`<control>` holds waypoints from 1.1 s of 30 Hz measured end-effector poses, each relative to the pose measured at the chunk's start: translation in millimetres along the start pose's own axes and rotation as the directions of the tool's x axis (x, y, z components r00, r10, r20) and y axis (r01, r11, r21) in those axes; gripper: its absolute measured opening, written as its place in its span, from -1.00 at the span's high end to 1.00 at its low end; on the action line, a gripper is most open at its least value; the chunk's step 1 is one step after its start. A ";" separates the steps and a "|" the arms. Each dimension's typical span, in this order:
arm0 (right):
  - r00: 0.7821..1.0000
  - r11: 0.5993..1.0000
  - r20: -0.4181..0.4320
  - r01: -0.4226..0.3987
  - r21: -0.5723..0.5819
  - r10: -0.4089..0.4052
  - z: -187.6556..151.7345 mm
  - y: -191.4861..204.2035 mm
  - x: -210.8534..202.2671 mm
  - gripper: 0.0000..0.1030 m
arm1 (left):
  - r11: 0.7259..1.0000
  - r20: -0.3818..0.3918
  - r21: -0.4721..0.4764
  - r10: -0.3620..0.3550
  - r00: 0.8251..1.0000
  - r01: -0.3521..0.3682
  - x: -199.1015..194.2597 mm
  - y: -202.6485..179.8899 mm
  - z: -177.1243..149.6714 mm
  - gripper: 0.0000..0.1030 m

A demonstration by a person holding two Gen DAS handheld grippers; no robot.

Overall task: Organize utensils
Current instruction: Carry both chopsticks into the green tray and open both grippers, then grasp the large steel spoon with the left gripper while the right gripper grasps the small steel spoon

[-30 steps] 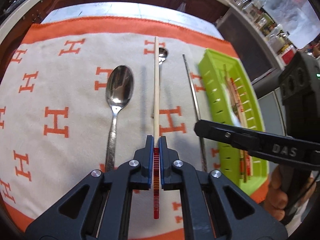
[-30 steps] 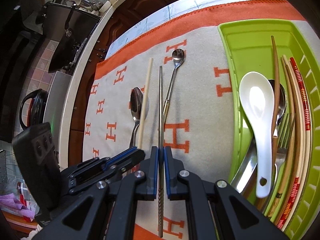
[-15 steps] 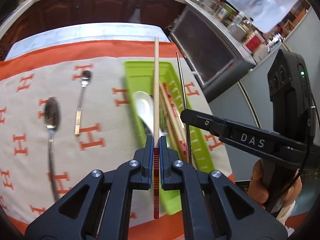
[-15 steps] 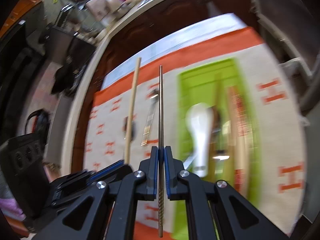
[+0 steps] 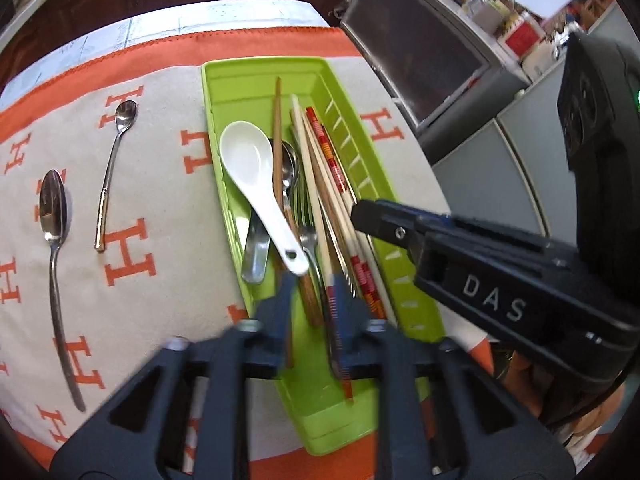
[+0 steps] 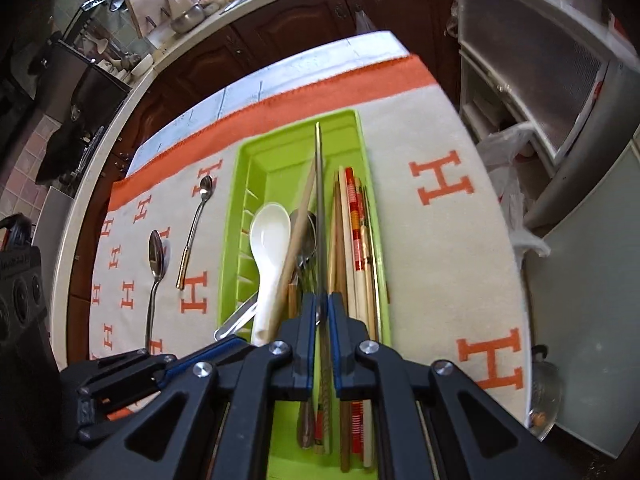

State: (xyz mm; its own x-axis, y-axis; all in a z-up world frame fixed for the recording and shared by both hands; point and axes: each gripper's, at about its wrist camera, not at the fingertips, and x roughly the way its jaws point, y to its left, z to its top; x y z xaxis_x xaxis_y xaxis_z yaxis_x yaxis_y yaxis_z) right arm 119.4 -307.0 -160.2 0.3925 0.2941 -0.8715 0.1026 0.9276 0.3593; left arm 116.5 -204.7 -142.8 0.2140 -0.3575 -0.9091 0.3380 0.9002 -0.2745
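The green tray [image 5: 256, 76] holds a white spoon [image 5: 248, 160], chopsticks and metal cutlery. My left gripper [image 5: 314, 292] hangs over its near half with jaws opening. A pale wooden chopstick [image 5: 310, 168] with a red-striped end leans on the right finger, and no pad presses it. My right gripper [image 6: 320, 304] is above the tray [image 6: 296, 128], shut on a thin metal chopstick [image 6: 319, 184] that points along the tray. Its jaws are just beginning to open. In the left wrist view the right gripper [image 5: 360, 212] reaches in from the right.
A big metal spoon [image 5: 52, 204] and a small gold-handled spoon [image 5: 116, 152] lie on the orange-H cloth [image 5: 132, 280] left of the tray. Grey cabinets [image 6: 532, 92] and a plastic bag [image 6: 508, 168] stand past the table's right edge. A hand [image 5: 520, 376] grips the right tool.
Both grippers swung right from over the cloth to over the green tray. The left jaws parted and the wooden chopstick slipped off centre against the right finger. The right still carries the metal chopstick.
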 end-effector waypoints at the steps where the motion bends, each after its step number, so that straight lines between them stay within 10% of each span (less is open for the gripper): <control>1: 1.000 1.000 -0.003 -0.011 0.006 0.011 -1.0 -2.5 0.1 0.85 | 1.000 0.008 0.003 -0.011 1.000 0.011 -1.6 -0.3 -2.4 0.22; 33: 0.993 0.995 0.073 -0.098 0.036 0.095 -32.2 26.3 -33.3 0.71 | 0.983 0.247 -0.090 0.179 0.952 -0.161 -101.2 49.7 -29.2 -0.01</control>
State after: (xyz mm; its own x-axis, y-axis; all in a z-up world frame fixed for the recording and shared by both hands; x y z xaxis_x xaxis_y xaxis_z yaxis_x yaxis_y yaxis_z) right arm 79.5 -284.9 -132.5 0.4659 0.3637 -0.8066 0.0962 0.8854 0.4548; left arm 84.9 -116.5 -73.6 0.4907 -0.2408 -0.8374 0.2153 0.9648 -0.1513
